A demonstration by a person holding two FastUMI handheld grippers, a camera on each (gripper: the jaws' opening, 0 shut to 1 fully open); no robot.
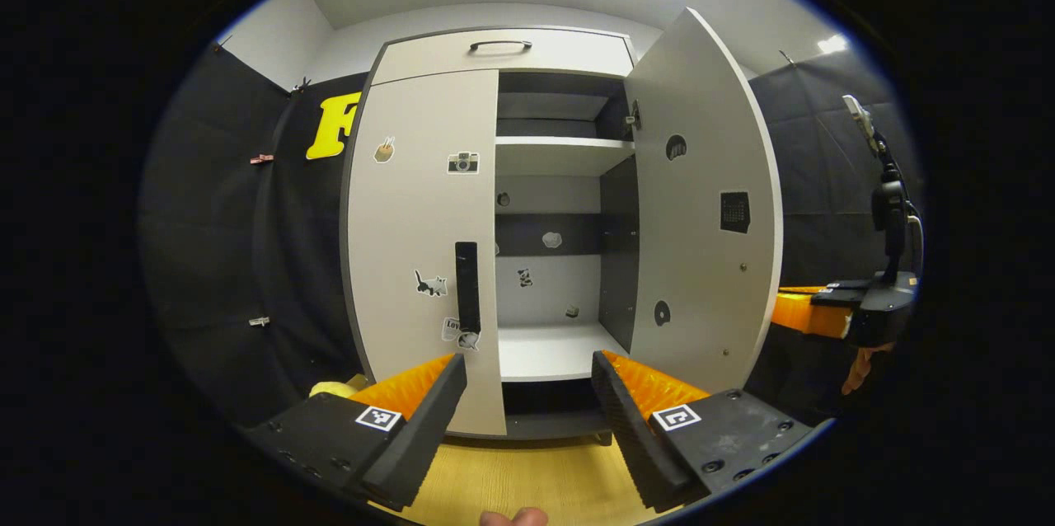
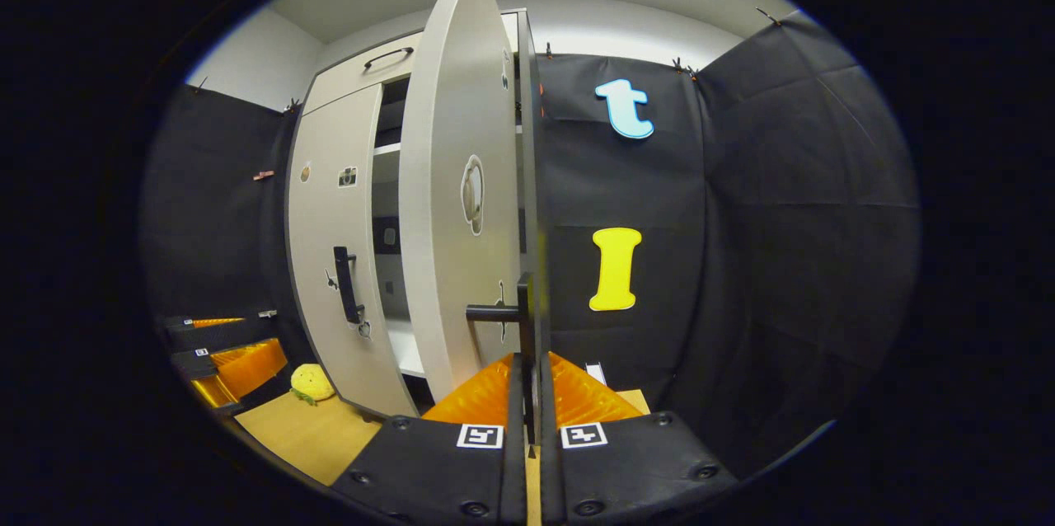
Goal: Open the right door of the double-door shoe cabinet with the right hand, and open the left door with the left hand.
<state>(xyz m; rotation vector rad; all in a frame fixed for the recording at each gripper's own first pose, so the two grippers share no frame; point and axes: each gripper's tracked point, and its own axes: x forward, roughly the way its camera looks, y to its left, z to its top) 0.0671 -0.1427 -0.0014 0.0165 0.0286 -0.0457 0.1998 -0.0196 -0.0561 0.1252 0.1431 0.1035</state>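
My right gripper [image 2: 532, 410] is clenched on the handle [image 2: 524, 320] of the right door [image 2: 457, 204]; both fingers press the dark bar between them, as far as I can tell with the bar edge-on to my camera. That door stands swung wide out from the cabinet [image 1: 503, 52], its edge towards me in the right gripper view.

My left gripper [image 1: 527, 419] is released, fingers spread wide with nothing between them. It hangs in front of the cabinet, close to the bottom of the left door [image 1: 420, 246], not touching. That door is closed flat, its own vertical handle [image 1: 467, 287] just above my left finger [image 1: 420, 427].

Beyond, the open right half shows white shelves [image 1: 560, 155]. Far left on the wooden floor [image 2: 305, 427] a small yellow toy [image 2: 311, 382] lies near the cabinet's corner.
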